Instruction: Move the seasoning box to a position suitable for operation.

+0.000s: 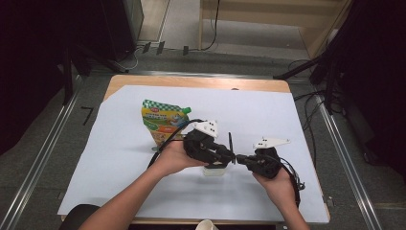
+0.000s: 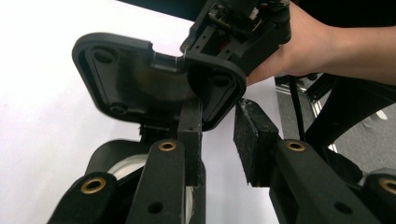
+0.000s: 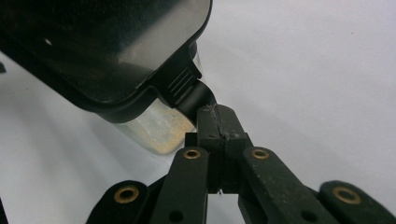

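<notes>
A clear plastic container [image 1: 214, 170] with pale contents [image 3: 161, 135] stands on the white sheet under my left hand. Its black hinged lid [image 2: 135, 79] is raised on edge [image 1: 230, 141]. My right gripper [image 3: 217, 116] is shut on the lid's ribbed tab [image 3: 180, 84] and comes in from the right [image 1: 242, 158]. My left gripper [image 2: 218, 113] sits over the container [image 1: 225, 155], its pads a narrow gap apart just in front of the lid's corner, with nothing pressed between them. In the left gripper view the right gripper [image 2: 185, 53] grips the lid's top edge.
A green and yellow stand-up pouch [image 1: 164, 122] stands behind my left hand. The white sheet [image 1: 268, 110] covers most of the wooden table [image 1: 191, 81]. A pale cup rim [image 1: 207, 225] pokes in at the near edge. Cables trail from both grippers.
</notes>
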`<state>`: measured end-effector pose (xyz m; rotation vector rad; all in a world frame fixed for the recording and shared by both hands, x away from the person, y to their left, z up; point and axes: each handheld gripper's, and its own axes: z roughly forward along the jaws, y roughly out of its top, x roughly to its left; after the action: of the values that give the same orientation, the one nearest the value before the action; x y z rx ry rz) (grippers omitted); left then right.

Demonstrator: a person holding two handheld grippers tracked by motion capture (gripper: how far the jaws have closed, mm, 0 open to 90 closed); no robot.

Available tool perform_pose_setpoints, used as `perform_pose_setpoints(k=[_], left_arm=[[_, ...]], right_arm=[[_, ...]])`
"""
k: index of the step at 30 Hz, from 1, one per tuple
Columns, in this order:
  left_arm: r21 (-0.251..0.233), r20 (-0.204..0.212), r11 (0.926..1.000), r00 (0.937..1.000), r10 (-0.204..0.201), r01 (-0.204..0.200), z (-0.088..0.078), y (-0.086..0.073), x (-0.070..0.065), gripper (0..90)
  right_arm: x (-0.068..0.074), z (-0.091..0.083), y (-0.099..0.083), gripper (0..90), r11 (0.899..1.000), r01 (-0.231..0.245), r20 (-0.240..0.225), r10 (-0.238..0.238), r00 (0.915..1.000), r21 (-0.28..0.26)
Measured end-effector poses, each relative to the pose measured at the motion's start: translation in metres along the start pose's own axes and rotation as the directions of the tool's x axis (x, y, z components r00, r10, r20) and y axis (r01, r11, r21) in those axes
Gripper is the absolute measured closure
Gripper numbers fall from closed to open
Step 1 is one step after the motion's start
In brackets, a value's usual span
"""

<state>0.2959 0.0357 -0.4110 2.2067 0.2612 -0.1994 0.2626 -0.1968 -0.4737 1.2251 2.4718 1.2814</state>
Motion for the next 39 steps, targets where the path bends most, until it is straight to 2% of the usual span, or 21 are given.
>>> perform_pose_setpoints(k=[5,12,14,18,21,24,29,32,34,35,36,37,39], left_arm=[[-0.017,0.032,0.9997,0.9994,-0.015,0.016,0.006,0.002,0.004,74.7],[-0.013,0.043,0.9998,0.999,-0.011,0.012,0.011,0.004,0.006,74.6],[-0.015,0.036,0.9997,0.9992,-0.018,0.019,0.005,0.003,0.006,74.1],[-0.036,0.042,0.9981,0.9979,-0.049,0.051,-0.007,-0.002,0.008,71.6],[-0.045,0.03,0.9975,0.9981,-0.054,0.055,-0.016,-0.005,0.009,69.5],[-0.045,0.019,0.9976,0.9984,-0.052,0.053,-0.021,-0.007,0.009,68.8],[-0.057,-0.013,0.9959,0.9974,-0.071,0.071,-0.033,-0.014,0.009,66.6],[-0.07,-0.013,0.9951,0.9974,-0.071,0.07,-0.037,-0.016,0.009,67.2],[-0.072,-0.032,0.9937,0.9956,-0.088,0.086,-0.044,-0.019,0.012,67.1],[-0.07,-0.03,0.992,0.9937,-0.108,0.106,-0.046,-0.02,0.015,67.1],[-0.07,-0.03,0.992,0.9937,-0.108,0.106,-0.046,-0.02,0.015,67.1],[-0.067,-0.015,0.9873,0.9893,-0.145,0.144,-0.05,-0.021,0.019,66.8],[-0.066,-0.01,0.9873,0.9893,-0.146,0.145,-0.053,-0.021,0.021,65.4]], right_arm=[[0.001,0.0,0.0,90.0,1.0,-0.001,0.004,0.001,1.0,0.001],[0.0,0.0,-0.001,90.0,1.0,-0.005,-0.001,0.005,1.0,0.0],[0.0,-0.001,-0.001,90.0,1.0,-0.012,-0.005,0.012,0.9999,0.014],[0.002,-0.006,-0.001,90.0,1.0,-0.01,-0.009,0.01,0.9999,-0.004],[0.005,-0.011,-0.005,90.0,1.0,-0.016,-0.012,0.016,0.9998,-0.007],[0.011,-0.016,-0.011,88.8,1.0,-0.004,-0.016,0.004,0.9999,-0.013],[0.022,-0.021,-0.014,85.7,0.999,0.005,-0.033,-0.006,0.9995,-0.032],[0.029,-0.022,-0.015,83.6,0.999,0.016,-0.052,-0.018,0.9985,-0.038],[0.036,-0.023,-0.017,82.7,0.999,0.027,-0.062,-0.029,0.9977,-0.036],[0.039,-0.023,-0.017,82.1,0.999,0.031,-0.069,-0.033,0.9971,-0.033],[0.042,-0.023,-0.018,81.4,0.999,0.035,-0.071,-0.038,0.9967,-0.037],[0.045,-0.024,-0.019,80.7,0.999,0.039,-0.077,-0.041,0.9962,-0.036],[0.048,-0.024,-0.02,80.0,0.999,0.039,-0.084,-0.042,0.9956,-0.035]])
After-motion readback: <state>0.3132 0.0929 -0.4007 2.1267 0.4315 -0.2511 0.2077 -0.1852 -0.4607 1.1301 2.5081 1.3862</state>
